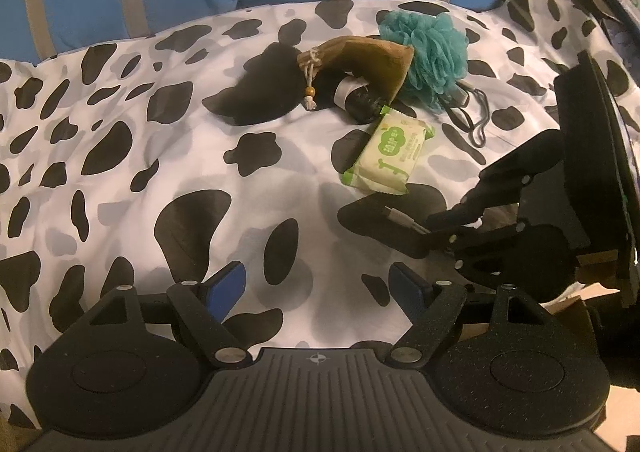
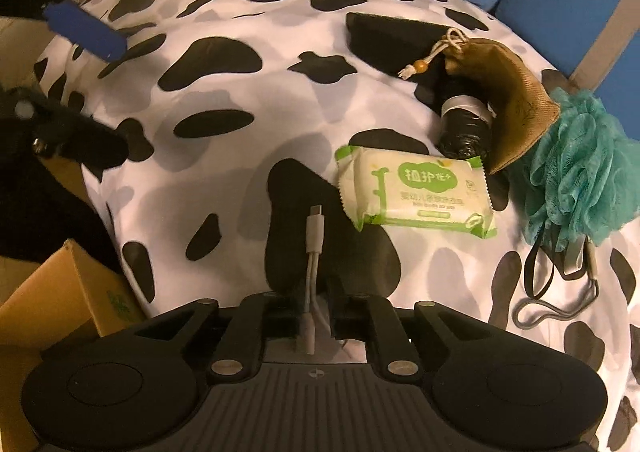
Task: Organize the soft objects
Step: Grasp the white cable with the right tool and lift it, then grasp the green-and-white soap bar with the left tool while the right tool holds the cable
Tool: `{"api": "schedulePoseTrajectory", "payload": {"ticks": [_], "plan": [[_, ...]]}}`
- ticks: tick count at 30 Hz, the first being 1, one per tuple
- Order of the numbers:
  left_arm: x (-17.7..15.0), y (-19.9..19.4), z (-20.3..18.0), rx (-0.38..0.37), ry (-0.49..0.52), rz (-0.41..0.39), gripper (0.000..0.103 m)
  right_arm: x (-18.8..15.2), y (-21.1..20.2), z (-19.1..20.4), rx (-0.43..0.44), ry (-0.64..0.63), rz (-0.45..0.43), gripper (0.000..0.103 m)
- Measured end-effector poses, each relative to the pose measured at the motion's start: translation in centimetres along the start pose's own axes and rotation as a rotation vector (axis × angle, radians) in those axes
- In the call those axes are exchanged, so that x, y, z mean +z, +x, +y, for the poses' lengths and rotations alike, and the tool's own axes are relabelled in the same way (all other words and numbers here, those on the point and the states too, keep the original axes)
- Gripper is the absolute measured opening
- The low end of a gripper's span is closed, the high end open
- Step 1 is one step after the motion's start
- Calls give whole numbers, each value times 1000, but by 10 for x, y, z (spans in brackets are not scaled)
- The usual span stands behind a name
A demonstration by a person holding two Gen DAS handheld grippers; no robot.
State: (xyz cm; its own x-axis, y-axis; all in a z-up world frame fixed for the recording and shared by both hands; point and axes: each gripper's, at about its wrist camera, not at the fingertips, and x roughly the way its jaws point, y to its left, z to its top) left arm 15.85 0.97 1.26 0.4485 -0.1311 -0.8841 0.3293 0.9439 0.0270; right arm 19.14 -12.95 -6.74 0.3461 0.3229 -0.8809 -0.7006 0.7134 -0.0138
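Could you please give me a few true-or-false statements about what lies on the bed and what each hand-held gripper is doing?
1. The right hand-held gripper is shut on the white adapter cable. True.
2. The left hand-held gripper holds the wipes pack. False: it is open and empty; the pack lies on the bedspread.
3. The teal bath pouf lies beside the brown drawstring pouch. True.
4. The pouch is inside the cardboard box. False: it lies on the bedspread.
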Motion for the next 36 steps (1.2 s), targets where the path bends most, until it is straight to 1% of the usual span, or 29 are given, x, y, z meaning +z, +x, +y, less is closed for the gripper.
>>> {"api": "schedulePoseTrajectory", "payload": {"ticks": [2, 6, 8, 10, 16, 22, 26, 30, 36], "plan": [[0, 1, -1, 0, 3, -5, 78, 0, 1, 0, 0, 9, 0, 14], [1, 2, -3, 2, 10, -19, 78, -1, 3, 6, -23, -29, -4, 14], [1, 3, -5, 3, 15, -28, 78, -2, 4, 9, -24, -38, -6, 7], [1, 5, -6, 1, 16, -35, 78, -2, 2, 10, -30, -35, -12, 6], [4, 5, -8, -16, -3, -86, 78, -8, -18, -3, -29, 31, -39, 5], [10, 6, -15, -38, -12, -146, 78, -26, -50, -19, -79, 95, -74, 5], [14, 13, -29, -63, 41, -174, 78, -39, -72, -32, -123, 150, -96, 5], [20, 25, -42, -73, 126, -210, 78, -53, -92, -43, -154, 216, -106, 5], [31, 52, -51, -98, 201, -204, 78, -72, -113, -53, -191, 305, -103, 5]]}}
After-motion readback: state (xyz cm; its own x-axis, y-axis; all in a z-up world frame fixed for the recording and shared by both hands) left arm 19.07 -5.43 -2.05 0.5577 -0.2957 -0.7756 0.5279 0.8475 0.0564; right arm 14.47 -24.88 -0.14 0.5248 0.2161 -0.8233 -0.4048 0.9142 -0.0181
